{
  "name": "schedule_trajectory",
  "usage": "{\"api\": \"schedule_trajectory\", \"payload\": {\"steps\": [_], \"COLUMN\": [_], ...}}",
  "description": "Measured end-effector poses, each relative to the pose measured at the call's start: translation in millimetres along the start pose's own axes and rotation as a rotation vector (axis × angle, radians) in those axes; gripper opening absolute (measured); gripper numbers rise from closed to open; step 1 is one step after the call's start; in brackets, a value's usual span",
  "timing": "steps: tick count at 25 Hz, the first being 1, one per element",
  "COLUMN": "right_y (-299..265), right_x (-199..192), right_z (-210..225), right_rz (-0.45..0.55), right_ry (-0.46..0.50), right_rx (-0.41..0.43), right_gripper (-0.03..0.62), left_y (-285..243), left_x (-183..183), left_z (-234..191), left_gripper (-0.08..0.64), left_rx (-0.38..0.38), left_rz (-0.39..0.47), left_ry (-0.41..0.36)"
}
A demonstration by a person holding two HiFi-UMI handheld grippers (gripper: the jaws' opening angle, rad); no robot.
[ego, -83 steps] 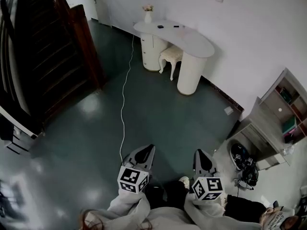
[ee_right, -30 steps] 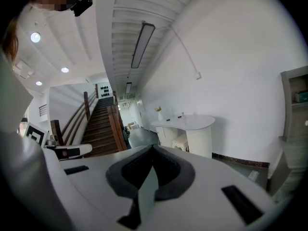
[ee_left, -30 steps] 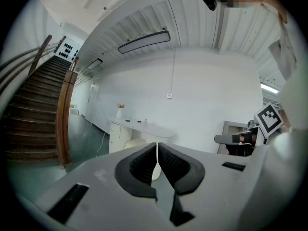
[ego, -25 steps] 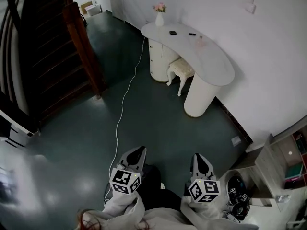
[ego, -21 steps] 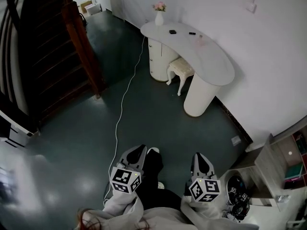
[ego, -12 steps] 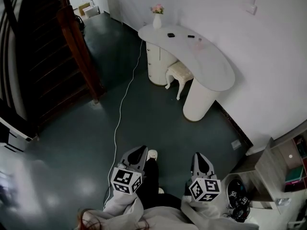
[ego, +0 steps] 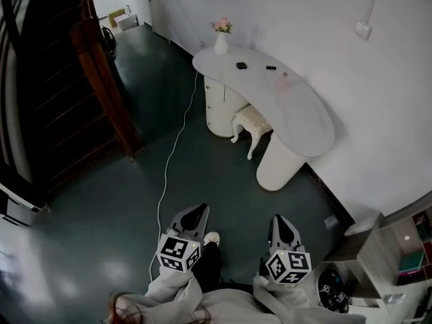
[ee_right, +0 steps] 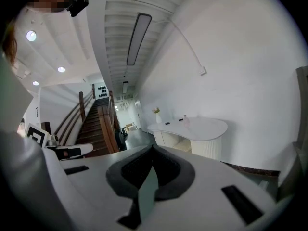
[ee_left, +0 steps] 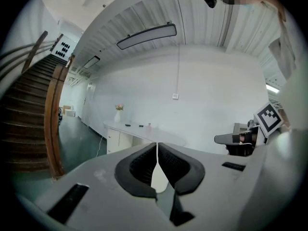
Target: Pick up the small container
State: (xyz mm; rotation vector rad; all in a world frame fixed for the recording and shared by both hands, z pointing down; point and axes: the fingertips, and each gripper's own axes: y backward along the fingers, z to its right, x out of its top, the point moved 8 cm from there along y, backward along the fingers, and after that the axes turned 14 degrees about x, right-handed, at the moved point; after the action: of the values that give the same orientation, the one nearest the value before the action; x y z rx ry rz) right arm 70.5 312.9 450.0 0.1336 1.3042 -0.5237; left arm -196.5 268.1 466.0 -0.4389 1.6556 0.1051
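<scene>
surface: white table (ego: 300,121) | on it: flower vase (ego: 221,43); two dark items (ego: 241,65); small container (ego: 283,81)

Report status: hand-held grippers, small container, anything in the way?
Left hand-held gripper shut, empty; right hand-held gripper the same. Small container, seemingly the pale item on the white desk, untouched. Cable on floor at left.

Two grey tapered shells, left gripper (ego: 202,208) and right gripper (ego: 278,217), lined with black pads (ee_left: 140,166). Each has a white cube (ego: 179,252) with black square markers. Loose pale grey sleeves (ego: 172,294). Dark trousers (ego: 209,267). White shoe (ego: 212,237).
</scene>
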Motion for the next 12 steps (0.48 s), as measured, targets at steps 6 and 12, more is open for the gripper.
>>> {"api": "schedule_trajectory", "payload": {"steps": [6,12], "right_y": [-54.2,-95.0], "right_x": [23.0,35.5], "right_z": [11.7,29.6], "right_rz": [0.011,0.007], "right_ry": [-0.001,-0.016], "right_rx": [-0.009,-0.032], "right_gripper": [0.049,0.049], "left_y": [-55.6,-102.0], "left_x": [24.7,34.7], "left_z": [-28.2,-43.4], "left_gripper": [0.021,0.021], "left_rx": [-0.011,-0.032], "left_rz": [0.008,-0.007], "left_ry": [-0.008,-0.009]}}
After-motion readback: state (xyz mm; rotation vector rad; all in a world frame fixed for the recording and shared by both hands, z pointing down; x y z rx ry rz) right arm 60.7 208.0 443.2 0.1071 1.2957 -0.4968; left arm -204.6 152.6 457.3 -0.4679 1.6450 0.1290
